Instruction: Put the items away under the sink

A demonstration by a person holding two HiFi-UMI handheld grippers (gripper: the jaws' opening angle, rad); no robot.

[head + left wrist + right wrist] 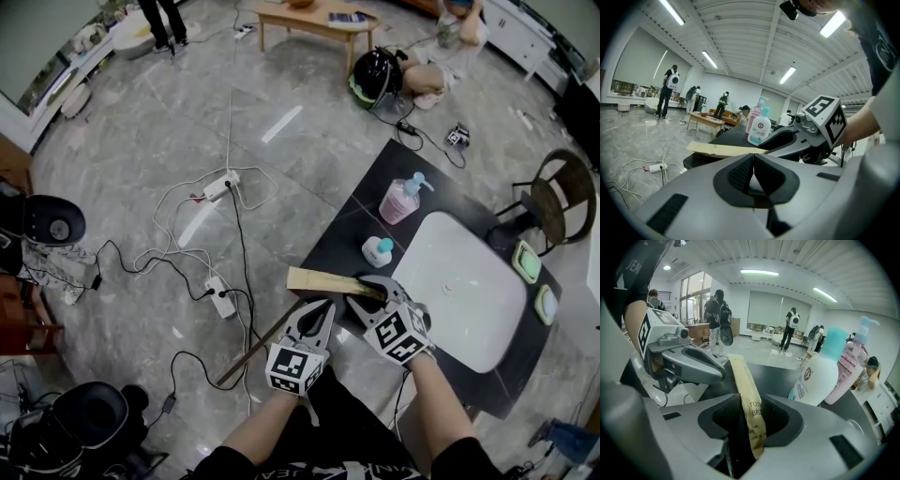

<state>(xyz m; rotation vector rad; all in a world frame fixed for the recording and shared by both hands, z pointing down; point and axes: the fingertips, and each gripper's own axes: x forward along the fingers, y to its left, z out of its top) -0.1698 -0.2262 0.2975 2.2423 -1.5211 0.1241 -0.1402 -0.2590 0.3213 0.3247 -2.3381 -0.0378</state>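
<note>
The jaws of the left gripper point(317, 306) are pressed together with nothing between them, and that gripper is held just off the counter's near corner. To its right, a long tan paper packet point(319, 279) lies along the near edge of the dark counter point(356, 220), with its left end jutting past the corner. Its other end is taken between the jaws of the right gripper point(367, 289), which are spread wide and not clamped on it (the paper seems to lean on one pad only). The step in hand is judged to be the taking up of this packet. The pads are best closed squarely on its flat faces, well in from the end, so that thin paper is neither creased nor let slip. It is best lifted clear before being swung, since a white bottle point(378, 250) and a pink pump bottle point(403, 200) stand near, further right, beside the white basin point(469, 281). The space under the sink is shown in no view.
</note>
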